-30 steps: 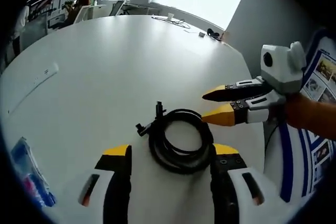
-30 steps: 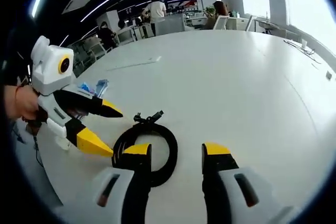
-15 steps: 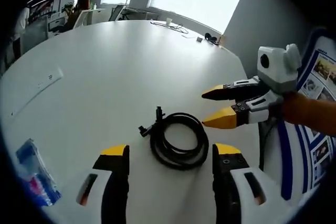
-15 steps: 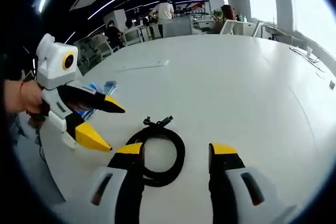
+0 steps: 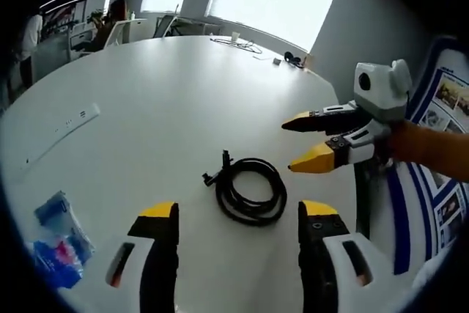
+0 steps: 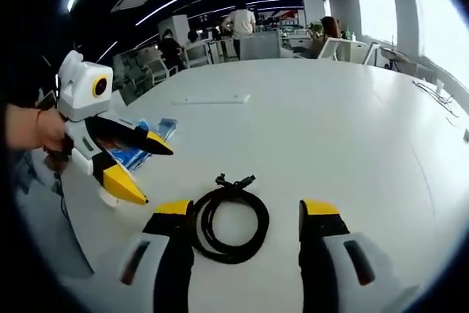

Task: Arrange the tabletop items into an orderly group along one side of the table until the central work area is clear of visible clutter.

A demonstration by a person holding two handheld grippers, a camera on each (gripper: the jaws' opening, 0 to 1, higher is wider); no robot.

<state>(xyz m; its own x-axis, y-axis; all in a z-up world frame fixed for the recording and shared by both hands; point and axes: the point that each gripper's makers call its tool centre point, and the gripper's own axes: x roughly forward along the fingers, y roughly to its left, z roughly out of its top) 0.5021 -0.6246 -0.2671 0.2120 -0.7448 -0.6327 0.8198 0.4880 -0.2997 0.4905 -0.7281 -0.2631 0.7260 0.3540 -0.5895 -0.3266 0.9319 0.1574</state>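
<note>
A black coiled cable (image 5: 248, 189) lies flat on the white table (image 5: 146, 108), just ahead of my left gripper (image 5: 238, 215), which is open and empty above it. My right gripper (image 5: 299, 144) comes in from the right, open, its yellow tips beside the coil. In the right gripper view the coiled cable (image 6: 230, 221) lies between and just beyond the open jaws of my right gripper (image 6: 248, 210). My left gripper (image 6: 155, 172) enters from the left there, open. A blue packet (image 5: 57, 243) lies near the table edge at the left; the blue packet (image 6: 143, 146) shows behind the left gripper.
A long white power strip (image 5: 62, 124) lies on the table's left part, and the power strip (image 6: 210, 98) is also far across the table. Cables and small items (image 5: 249, 43) sit at the far edge by the window. Chairs and people stand beyond the table.
Both grippers have pulled back and up from the coil, which looks smaller and farther ahead. The cable has stayed in place on the table. The blue packet has come further into view.
</note>
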